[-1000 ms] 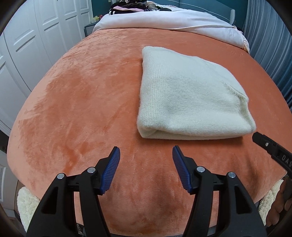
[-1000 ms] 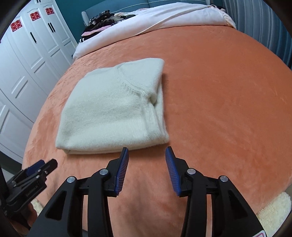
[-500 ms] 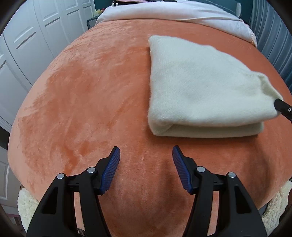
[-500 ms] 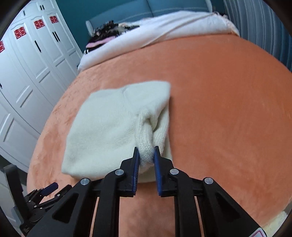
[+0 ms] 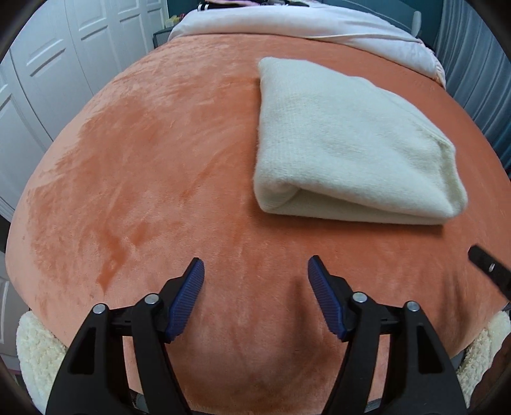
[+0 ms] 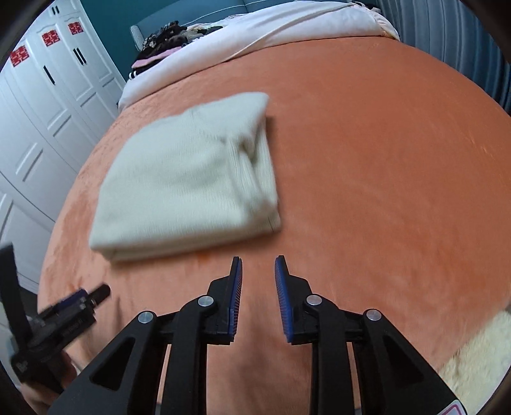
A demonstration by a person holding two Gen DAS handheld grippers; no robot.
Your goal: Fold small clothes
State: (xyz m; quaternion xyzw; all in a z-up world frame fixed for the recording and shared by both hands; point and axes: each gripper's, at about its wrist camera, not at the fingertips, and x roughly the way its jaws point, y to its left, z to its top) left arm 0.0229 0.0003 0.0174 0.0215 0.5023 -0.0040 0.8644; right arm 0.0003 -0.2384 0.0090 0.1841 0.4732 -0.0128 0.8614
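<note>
Presently both tongs hang over the near part of a bed covered by an orange blanket (image 5: 153,166). Left tongs (image 5: 255,271): blue pads wide apart and spreading further, nothing between them, only blanket beneath. Right tongs (image 6: 258,271): pads a narrow gap apart, opening, nothing clamped, tips just short of the near edge of the cream sweater (image 6: 188,178). Sweater lies folded into a thick rectangle on the blanket, fold layers showing along its near edge, ribbed part on its right side in the right view; that view is motion-blurred. In the left view the sweater (image 5: 348,143) sits ahead and to the right of the left tongs, untouched. White bedding (image 6: 287,28) bunched at the far end of the bed, dark clothes (image 6: 166,38) heaped beside it. White wardrobe doors (image 6: 48,95) on the left.
</note>
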